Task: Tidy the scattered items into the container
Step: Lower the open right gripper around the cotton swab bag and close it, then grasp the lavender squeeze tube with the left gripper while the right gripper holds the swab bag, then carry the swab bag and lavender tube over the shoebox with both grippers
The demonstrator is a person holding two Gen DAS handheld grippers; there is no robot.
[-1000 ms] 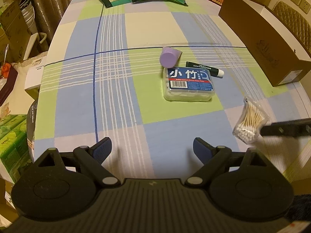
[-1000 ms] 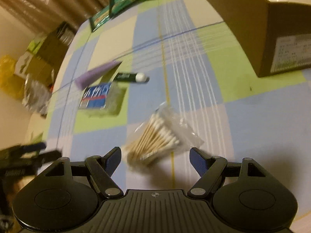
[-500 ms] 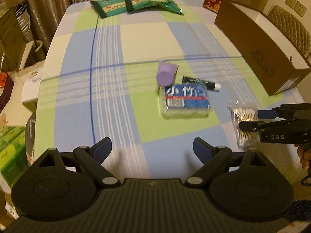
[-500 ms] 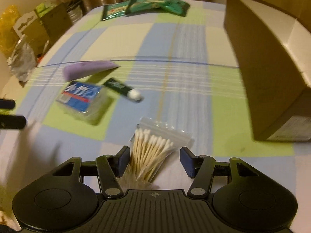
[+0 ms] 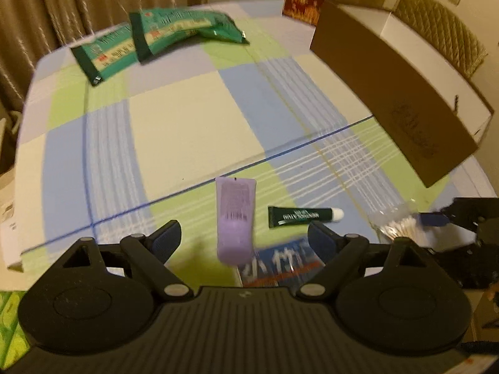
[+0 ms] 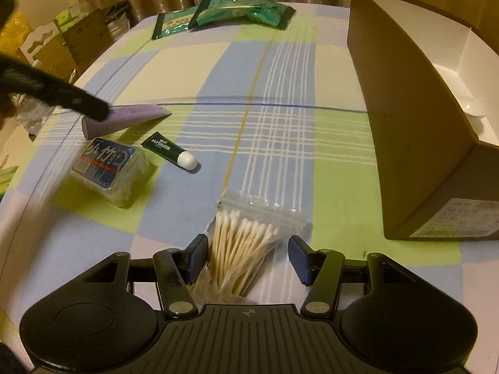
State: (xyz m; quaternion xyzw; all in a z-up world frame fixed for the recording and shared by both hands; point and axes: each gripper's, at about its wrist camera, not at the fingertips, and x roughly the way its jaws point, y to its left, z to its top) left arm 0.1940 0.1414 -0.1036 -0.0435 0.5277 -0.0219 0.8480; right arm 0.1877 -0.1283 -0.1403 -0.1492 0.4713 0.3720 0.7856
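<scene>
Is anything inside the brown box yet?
In the right wrist view the box shows only its bare white lining and floor where visible. The near brown wall hides most of the inside, so items low behind it cannot be ruled out.

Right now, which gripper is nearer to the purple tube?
Left. The left gripper has the purple tube lying between its open fingers. The right gripper is far from it, straddling the bag of cotton swabs, with its pads not visibly pressing on the bag.
</scene>
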